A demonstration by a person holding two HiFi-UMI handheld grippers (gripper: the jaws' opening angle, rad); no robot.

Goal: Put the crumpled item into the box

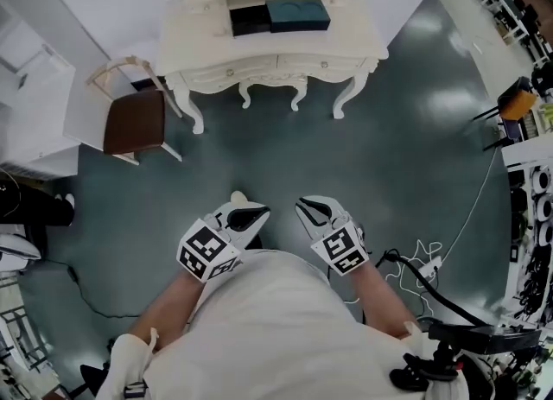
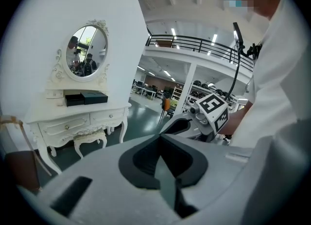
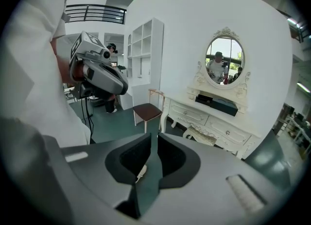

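Observation:
No crumpled item shows in any view. A black box (image 1: 249,20) and a teal box (image 1: 298,14) lie side by side on the white dressing table (image 1: 346,40), far ahead of both grippers. The boxes also appear in the left gripper view, black (image 2: 74,99) and teal (image 2: 95,97). My left gripper (image 1: 251,215) is held low in front of the body, its tips touching with nothing between them (image 2: 159,136). My right gripper (image 1: 313,210) is level with it. Its jaws stand a narrow slit apart and hold nothing (image 3: 151,136).
A brown-seated chair (image 1: 134,120) stands left of the table and a small stool (image 2: 90,136) sits under it. Cables (image 1: 432,260) trail on the green floor at the right. A white shelf unit (image 3: 143,59) stands by the wall. An oval mirror (image 3: 224,60) tops the table.

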